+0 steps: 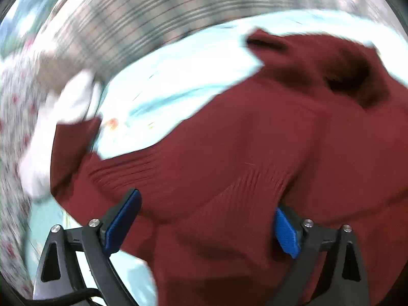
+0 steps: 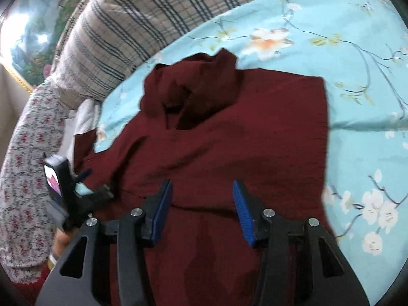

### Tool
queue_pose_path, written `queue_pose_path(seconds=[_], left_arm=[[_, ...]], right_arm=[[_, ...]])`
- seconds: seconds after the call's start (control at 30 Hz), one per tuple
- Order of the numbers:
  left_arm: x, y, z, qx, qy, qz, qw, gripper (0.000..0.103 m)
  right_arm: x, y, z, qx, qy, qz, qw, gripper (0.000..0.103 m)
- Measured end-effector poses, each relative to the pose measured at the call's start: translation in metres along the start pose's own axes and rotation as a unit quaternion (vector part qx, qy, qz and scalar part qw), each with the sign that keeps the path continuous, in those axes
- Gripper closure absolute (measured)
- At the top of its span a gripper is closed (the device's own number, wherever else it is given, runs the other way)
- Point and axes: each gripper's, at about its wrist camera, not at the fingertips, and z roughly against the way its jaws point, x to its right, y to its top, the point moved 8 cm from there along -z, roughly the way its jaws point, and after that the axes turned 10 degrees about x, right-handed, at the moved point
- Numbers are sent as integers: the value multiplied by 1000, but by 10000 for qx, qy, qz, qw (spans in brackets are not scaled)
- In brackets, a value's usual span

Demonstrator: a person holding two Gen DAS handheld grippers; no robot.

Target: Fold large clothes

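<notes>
Both my tongs spread, pinching nothing: left gripper (image 1: 204,221) and right gripper (image 2: 202,210) over 1 maroon sweater (image 2: 229,132), lying rumpled on the floral sheet (image 2: 357,63). Risk: a shallow grab takes 1 layer only, skewing the fold. 1 plaid pillow (image 2: 132,25) beyond.

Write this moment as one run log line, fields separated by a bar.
stage: folding | item: dark red sweater on floral bedsheet | left gripper: open, above sweater | right gripper: open, above sweater | left view blurred
</notes>
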Motion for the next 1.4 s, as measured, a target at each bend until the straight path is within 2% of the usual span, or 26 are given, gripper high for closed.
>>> queue_pose_path(seconds=[0.07, 0.1, 0.2, 0.27, 0.37, 0.4, 0.43, 0.47, 0.5, 0.53, 0.57, 0.6, 0.67, 0.77, 0.83, 0.93, 1.03, 1.07, 1.1, 1.23, 1.33, 1.4], left_arm=[[-24, 0, -5, -116, -328, 578, 9977, 8], [-35, -3, -6, -191, -659, 928, 9933, 8], [-45, -5, -8, -254, -1161, 1372, 9834, 8], [-40, -4, -9, -227, -1447, 1412, 9791, 8], [-27, -4, -16, -352, -1597, 1325, 9776, 7], [-27, -5, -23, -420, -1319, 1441, 9798, 7], [-22, -7, -26, -455, -1314, 1449, 9796, 8], [-19, -8, -31, -477, -1336, 1481, 9788, 16], [-18, -7, -32, -426, -1309, 1456, 9797, 36], [-17, -6, -32, -323, -1208, 1360, 9828, 47], [-18, -4, -29, -205, -1134, 1288, 9850, 79], [-20, -2, -22, -84, -1017, 1239, 9870, 97], [-27, 3, -5, 166, -1044, 1388, 9847, 98], [-44, 0, 20, 429, -1072, 1785, 9771, 100], [-53, -10, 22, 394, -1066, 2010, 9730, 101], [-60, -25, 21, 283, -999, 2110, 9720, 101], [-63, -27, 18, 244, -1085, 2206, 9690, 100], [-60, -29, 18, 226, -1117, 2151, 9699, 100], [-58, -29, 17, 223, -1119, 2086, 9713, 100], [-48, -24, 14, 221, -1120, 1879, 9755, 100], [-46, -29, 6, 107, -1047, 1854, 9770, 100], [-47, -33, 4, 72, -1029, 1879, 9768, 99]], right_arm=[[8, 3, 6, 60, -42, -35, 10000, 53], [11, 4, 8, 81, -50, -51, 9999, 53], [19, 8, 16, 190, -116, -119, 9997, 53], [22, 12, 19, 247, -84, -135, 9996, 53], [26, 19, 24, 352, -188, -67, 9992, 53], [28, 20, 24, 363, -249, -69, 9990, 53], [32, 22, 25, 377, -297, -88, 9988, 53], [38, 24, 26, 411, -355, -139, 9984, 53], [42, 25, 27, 435, -407, -174, 9981, 53], [49, 27, 28, 476, -503, -235, 9973, 53], [49, 27, 28, 476, -503, -235, 9973, 53], [52, 28, 29, 498, -554, -279, 9968, 53], [67, 31, 30, 528, -680, -456, 9952, 53], [69, 32, 27, 519, -750, -446, 9948, 53], [69, 32, 21, 457, -760, -421, 9952, 53], [74, 31, 8, 298, -847, -432, 9950, 53], [74, 25, -7, 78, -899, -322, 9954, 53], [72, 22, -14, -40, -960, -76, 9953, 57], [70, 22, -16, -104, -983, 72, 9951, 96], [74, 35, -3, 110, -1242, 202, 9920, 95], [92, 38, 5, 87, -1895, 185, 9817, 94], [81, 41, 23, 477, -1811, 169, 9822, 94]])
